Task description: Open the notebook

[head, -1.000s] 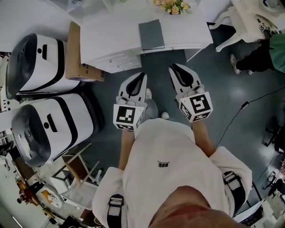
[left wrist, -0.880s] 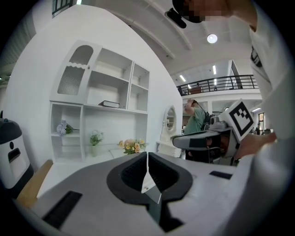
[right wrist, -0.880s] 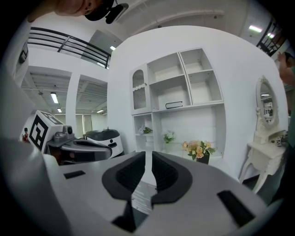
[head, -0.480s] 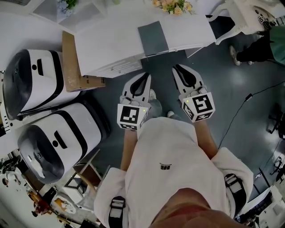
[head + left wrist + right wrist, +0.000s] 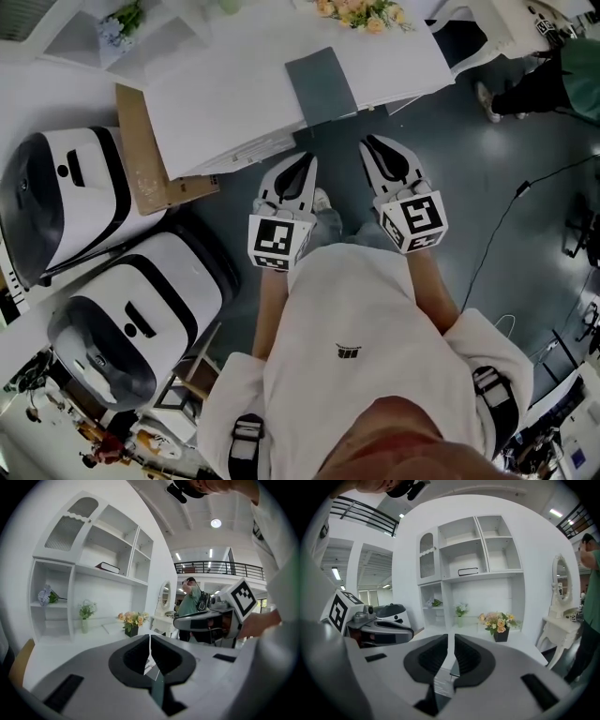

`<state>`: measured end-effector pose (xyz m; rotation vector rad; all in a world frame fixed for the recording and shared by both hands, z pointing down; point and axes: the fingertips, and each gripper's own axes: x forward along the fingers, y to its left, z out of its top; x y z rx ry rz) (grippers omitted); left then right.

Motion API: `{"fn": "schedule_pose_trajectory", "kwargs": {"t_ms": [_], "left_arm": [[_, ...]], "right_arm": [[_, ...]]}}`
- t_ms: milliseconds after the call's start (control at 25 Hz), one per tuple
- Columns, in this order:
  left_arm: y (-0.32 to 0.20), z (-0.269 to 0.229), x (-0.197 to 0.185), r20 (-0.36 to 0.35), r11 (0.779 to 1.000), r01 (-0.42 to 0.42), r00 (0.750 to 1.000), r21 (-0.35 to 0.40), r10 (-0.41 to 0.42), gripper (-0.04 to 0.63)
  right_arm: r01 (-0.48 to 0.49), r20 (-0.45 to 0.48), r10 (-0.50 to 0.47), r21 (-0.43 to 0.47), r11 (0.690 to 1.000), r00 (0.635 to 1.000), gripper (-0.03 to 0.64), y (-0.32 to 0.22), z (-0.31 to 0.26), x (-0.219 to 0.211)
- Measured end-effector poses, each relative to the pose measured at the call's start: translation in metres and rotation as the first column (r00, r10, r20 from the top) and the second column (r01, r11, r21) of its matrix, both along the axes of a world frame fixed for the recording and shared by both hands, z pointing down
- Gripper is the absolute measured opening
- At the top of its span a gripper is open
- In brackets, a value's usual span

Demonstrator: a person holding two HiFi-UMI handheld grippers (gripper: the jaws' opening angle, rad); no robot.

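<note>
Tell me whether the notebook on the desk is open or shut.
Shut. The notebook lies flat on the white desk, grey cover up, no pages showing.

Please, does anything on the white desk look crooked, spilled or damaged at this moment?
Nothing stands out. The notebook lies closed and flat near the front edge of the desk, roughly in line with it. The flowers stand upright. Nothing looks spilled.

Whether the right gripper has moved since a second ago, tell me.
Yes, slightly forward: in the head view the right gripper now sits closer to the notebook on the desk than before.
</note>
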<state>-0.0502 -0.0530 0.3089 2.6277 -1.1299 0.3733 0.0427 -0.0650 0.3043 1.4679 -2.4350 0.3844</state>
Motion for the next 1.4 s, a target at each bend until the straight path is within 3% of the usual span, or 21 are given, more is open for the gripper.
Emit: {"fn": "schedule_pose_trajectory", "kwargs": {"t_ms": [600, 1400], "left_arm": [[-0.030, 0.042, 0.020, -0.017, 0.993, -0.093, 0.996, -0.066, 0.092, 0.000], [-0.080, 0.104, 0.064, 0.032, 0.984, -0.088, 0.995, -0.153, 0.094, 0.000]], "right_arm": [[-0.083, -0.044, 0.080, -0.078, 0.994, 0.996, 0.031, -0.016, 0.055, 0.019], [-0.072, -0.016, 0.070, -0.202, 0.977, 0.997, 0.032, -0.067, 0.128, 0.053]]}}
